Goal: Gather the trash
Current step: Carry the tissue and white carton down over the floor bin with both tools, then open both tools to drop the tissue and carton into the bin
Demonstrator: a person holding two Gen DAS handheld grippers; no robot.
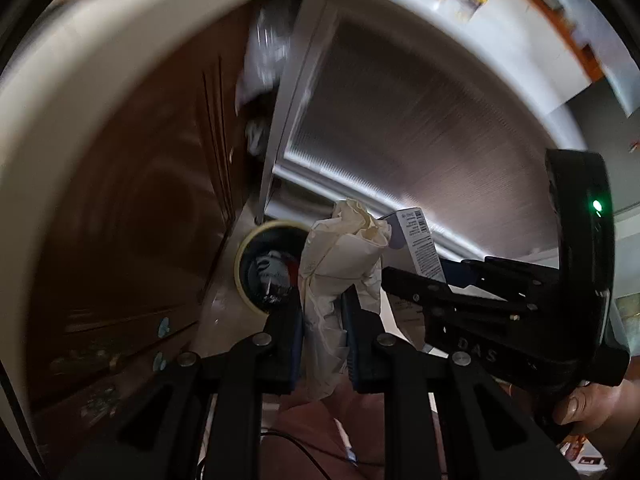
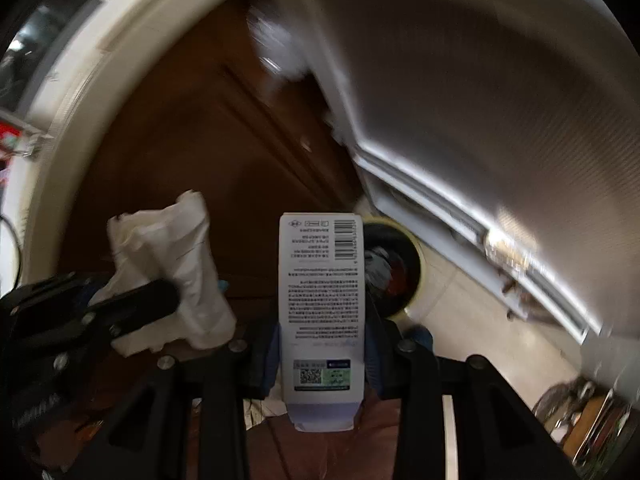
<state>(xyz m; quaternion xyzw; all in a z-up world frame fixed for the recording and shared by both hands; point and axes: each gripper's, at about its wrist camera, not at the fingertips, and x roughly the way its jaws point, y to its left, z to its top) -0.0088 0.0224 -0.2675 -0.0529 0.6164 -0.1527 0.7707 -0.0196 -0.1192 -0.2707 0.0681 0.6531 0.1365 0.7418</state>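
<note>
My left gripper [image 1: 322, 322] is shut on a crumpled white paper wad [image 1: 340, 264], which sticks up between its pads. In the right wrist view that same paper wad [image 2: 176, 268] shows at the left, held in the left gripper [image 2: 144, 300]. My right gripper [image 2: 322, 344] is shut on a white printed carton [image 2: 320, 300] with a barcode at its top. The carton [image 1: 420, 240] and the right gripper [image 1: 424, 280] also appear at the right of the left wrist view. Below both stands a round bin [image 1: 264, 268] with a pale rim and dark liner; the bin [image 2: 394, 268] holds some trash.
A dark brown wooden door [image 1: 140, 200] rises left of the bin, and a grey ribbed panel [image 1: 400, 120] with a pale frame stands to its right. The floor [image 2: 460, 320] is pale tile. A hand [image 1: 588, 404] grips the right gripper's handle. Clutter [image 2: 592, 412] lies at lower right.
</note>
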